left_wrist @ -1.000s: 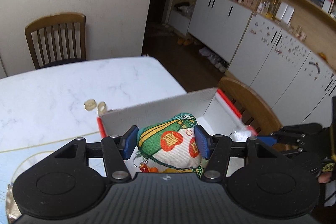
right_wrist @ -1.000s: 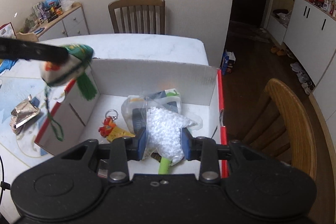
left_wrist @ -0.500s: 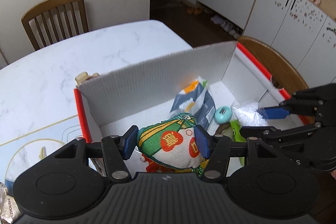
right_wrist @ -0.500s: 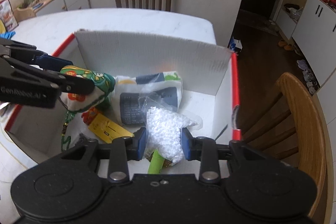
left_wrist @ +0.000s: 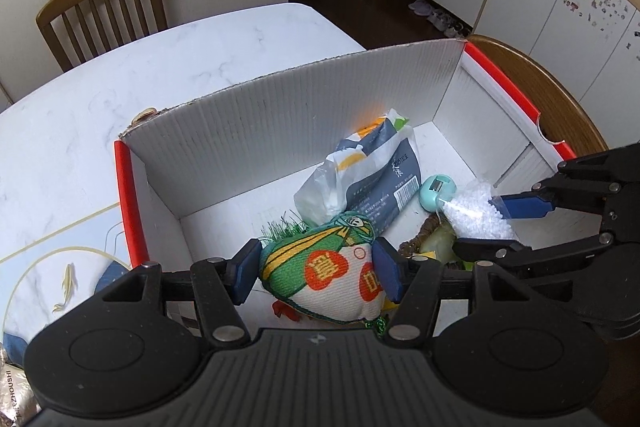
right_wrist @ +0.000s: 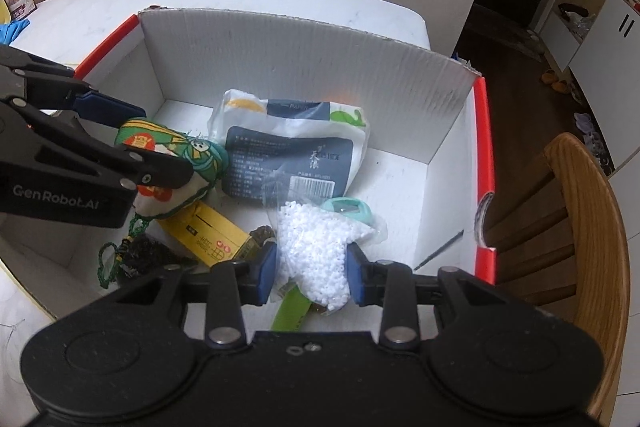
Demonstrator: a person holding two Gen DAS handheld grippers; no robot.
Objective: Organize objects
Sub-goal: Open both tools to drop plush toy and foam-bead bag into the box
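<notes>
A white cardboard box with red edges (left_wrist: 300,131) (right_wrist: 300,67) stands on the marble table. My left gripper (left_wrist: 316,273) (right_wrist: 160,143) is low inside it, with a green, white and orange embroidered pouch (left_wrist: 328,279) (right_wrist: 204,155) between its blue pads. Its jaws are opening, and the pads still touch the pouch's sides. My right gripper (right_wrist: 312,275) (left_wrist: 480,225) is shut on a clear bag of white beads (right_wrist: 316,239) (left_wrist: 476,211), just above the things at the box's right side.
In the box lie a navy and white tissue pack (right_wrist: 288,155), a teal gadget (right_wrist: 348,209), a yellow carton (right_wrist: 212,231) and a green strip (right_wrist: 292,311). Wooden chairs stand behind the table (left_wrist: 104,11) and right of the box (right_wrist: 572,211).
Both grippers have come down from above the box rim into the box, each with its item, and now point more steeply at the floor of the box.
</notes>
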